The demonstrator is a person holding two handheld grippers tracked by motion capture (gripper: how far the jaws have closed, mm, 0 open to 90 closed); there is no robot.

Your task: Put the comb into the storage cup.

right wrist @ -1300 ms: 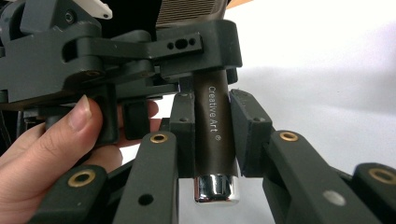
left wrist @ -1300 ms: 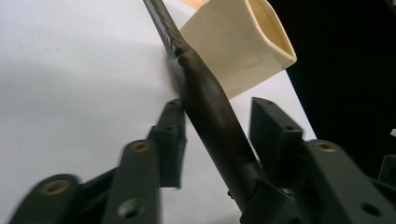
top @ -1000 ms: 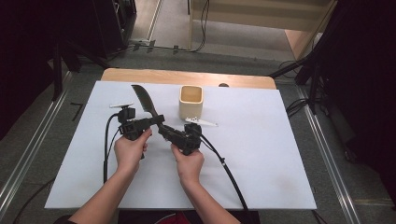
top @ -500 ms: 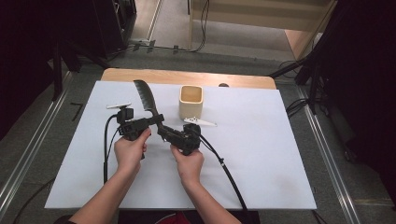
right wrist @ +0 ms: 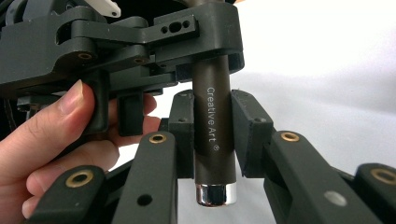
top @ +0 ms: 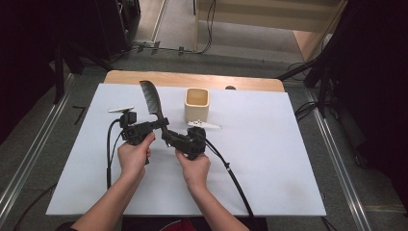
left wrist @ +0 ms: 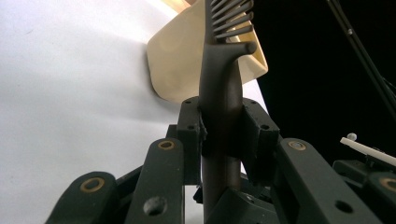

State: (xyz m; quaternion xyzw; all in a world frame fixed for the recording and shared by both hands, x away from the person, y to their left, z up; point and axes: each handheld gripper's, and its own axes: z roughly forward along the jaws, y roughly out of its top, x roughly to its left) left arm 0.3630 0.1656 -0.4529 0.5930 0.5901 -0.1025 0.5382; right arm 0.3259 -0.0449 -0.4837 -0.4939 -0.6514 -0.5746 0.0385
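Both grippers hold one dark comb (top: 153, 103) above the white tabletop (top: 269, 159). The left gripper (top: 161, 123) has just been closing, and its fingers (left wrist: 192, 135) now pinch the comb's round handle just below the teeth. The right gripper (top: 168, 138) pinches the same handle lower down — near its shiny metal end cap, with the lettering "Creative Art" between its fingers (right wrist: 183, 135). The comb stands tilted, teeth end pointing away from the person.

Just beside the comb, to its right in the high view, stands a cream-coloured square cup (top: 197, 104) with rounded corners and an open top. It looks smooth and matte. A small white flat piece (top: 205, 125) lies on the tabletop in front of the cup, close to the right gripper; another white piece (top: 121, 109) lies left of the comb. Black cables trail from both grippers across the sheet — nothing stands between comb and cup.
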